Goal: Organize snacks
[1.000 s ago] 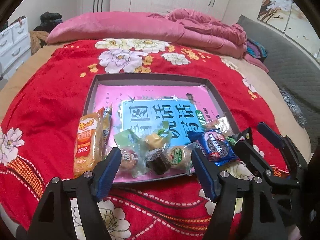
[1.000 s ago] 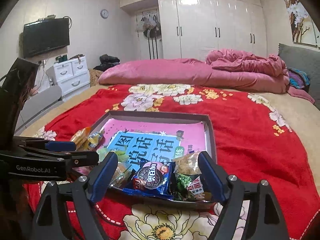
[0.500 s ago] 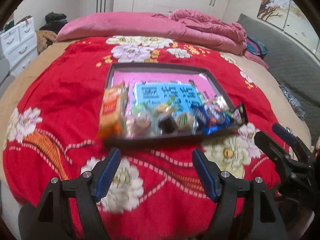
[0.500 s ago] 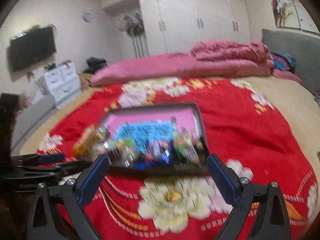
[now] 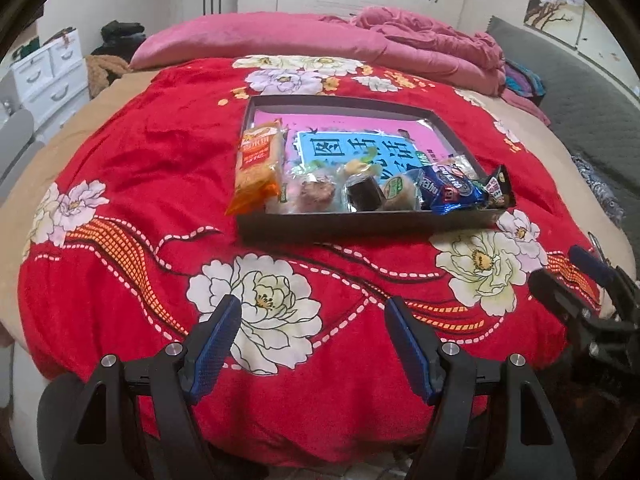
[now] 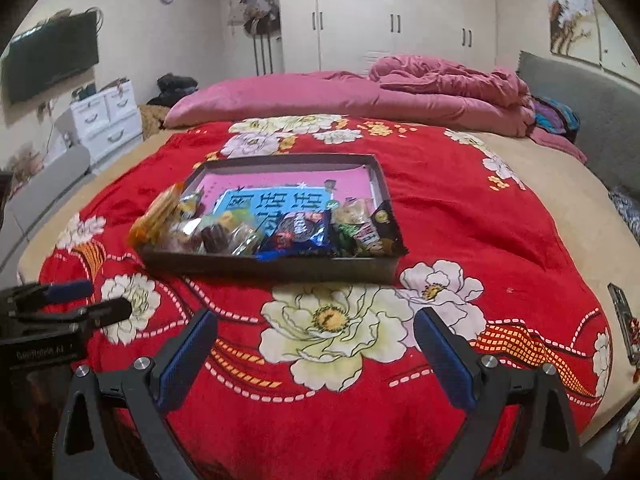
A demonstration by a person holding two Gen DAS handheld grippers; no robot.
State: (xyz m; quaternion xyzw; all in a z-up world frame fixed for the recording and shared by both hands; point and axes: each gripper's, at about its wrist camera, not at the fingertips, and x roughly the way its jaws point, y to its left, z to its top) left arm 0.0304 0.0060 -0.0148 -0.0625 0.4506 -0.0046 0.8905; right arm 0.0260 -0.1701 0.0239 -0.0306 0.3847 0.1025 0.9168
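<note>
A dark shallow box [image 5: 360, 227] [image 6: 280, 266] lies on the red flowered blanket. Several snacks line its near side: an orange cracker pack [image 5: 256, 166] [image 6: 154, 214] at the left, small wrapped cakes [image 5: 362, 192] in the middle, a blue cookie pack [image 5: 450, 190] [image 6: 298, 234] and green and dark packets [image 6: 360, 228] at the right. My left gripper [image 5: 312, 320] is open and empty, well short of the box over the bed's front edge. My right gripper [image 6: 316, 334] is open and empty, also well back from the box.
A pink quilt and pillow [image 6: 320, 96] lie at the far side of the bed. A white drawer unit [image 6: 106, 120] stands at the left, a grey headboard [image 6: 580, 96] at the right. A small dark object [image 6: 622, 320] lies near the bed's right edge.
Both grippers have pulled back from the box toward the bed's front edge. They were at the snacks a second ago; now they are far from them. Both stayed open.
</note>
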